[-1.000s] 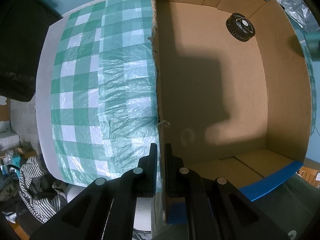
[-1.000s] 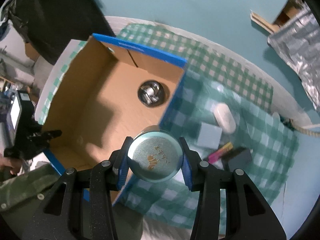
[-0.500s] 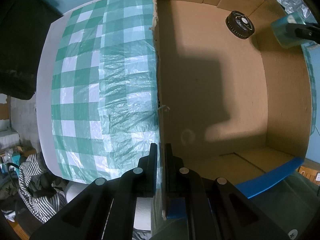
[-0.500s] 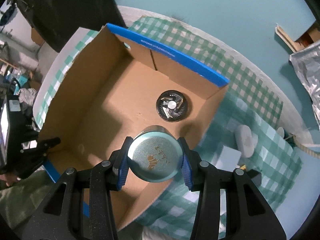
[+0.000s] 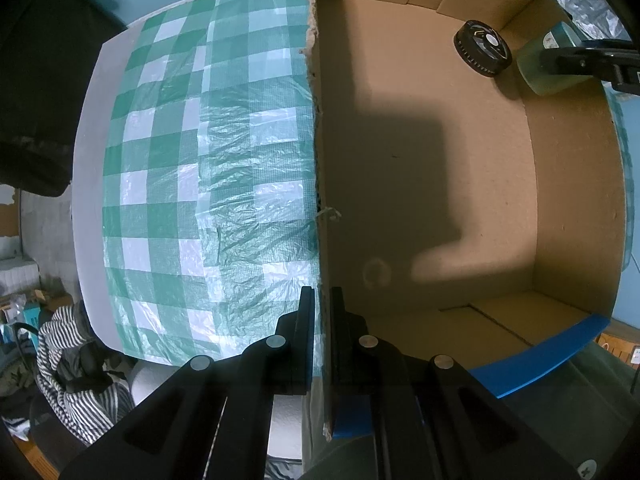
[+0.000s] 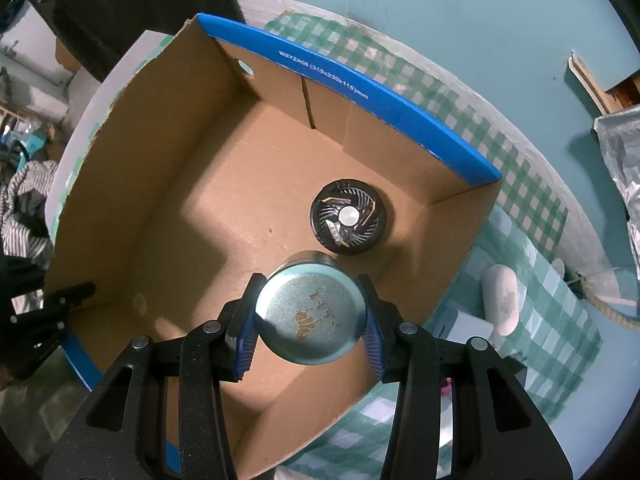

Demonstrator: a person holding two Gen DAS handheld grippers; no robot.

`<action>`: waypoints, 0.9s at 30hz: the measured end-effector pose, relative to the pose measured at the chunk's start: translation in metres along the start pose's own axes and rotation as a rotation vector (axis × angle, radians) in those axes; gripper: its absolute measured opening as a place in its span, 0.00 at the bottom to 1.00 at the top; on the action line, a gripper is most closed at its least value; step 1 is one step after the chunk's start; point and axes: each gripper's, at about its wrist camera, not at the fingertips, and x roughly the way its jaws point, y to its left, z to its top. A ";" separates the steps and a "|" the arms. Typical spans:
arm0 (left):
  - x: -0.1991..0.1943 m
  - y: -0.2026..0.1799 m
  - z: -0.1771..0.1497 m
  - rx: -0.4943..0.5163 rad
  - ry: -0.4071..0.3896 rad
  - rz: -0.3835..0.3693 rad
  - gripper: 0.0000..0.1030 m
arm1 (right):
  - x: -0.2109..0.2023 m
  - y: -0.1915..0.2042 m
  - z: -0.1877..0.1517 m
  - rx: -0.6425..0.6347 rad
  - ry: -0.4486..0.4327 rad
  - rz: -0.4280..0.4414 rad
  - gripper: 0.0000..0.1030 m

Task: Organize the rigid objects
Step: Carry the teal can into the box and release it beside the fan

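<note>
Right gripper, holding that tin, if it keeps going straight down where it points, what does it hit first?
Probably the bare floor of the box: the right gripper holds the tin over it, just beside the fan. Depth is unclear.

The floor (image 6: 460, 20) is a flat blue-green colour and fills the top of the right wrist view. A round white table (image 5: 90, 168) stands on it, with a green and white checked cloth (image 5: 168, 160) spread over the top. The cloth looks like thin, crinkly plastic. At the upper left of both views there is a big dark shape (image 5: 36, 80), too dim to make out. At the lower left of the left wrist view, striped black and white fabric (image 5: 64, 360) lies in a heap near some small boxes (image 5: 24, 312). Shiny silver foil (image 6: 620, 152) sits at the right edge of the right wrist view. Light makes sharp shadows
</note>
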 end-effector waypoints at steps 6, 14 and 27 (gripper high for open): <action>0.000 0.000 0.000 0.000 0.003 0.000 0.06 | 0.003 -0.003 -0.001 0.007 0.009 -0.002 0.43; 0.000 -0.001 0.000 0.001 0.003 0.001 0.06 | -0.006 -0.006 0.000 0.022 -0.023 0.003 0.43; 0.001 -0.002 -0.001 0.003 0.002 0.001 0.06 | -0.036 -0.006 -0.001 0.045 -0.085 0.004 0.49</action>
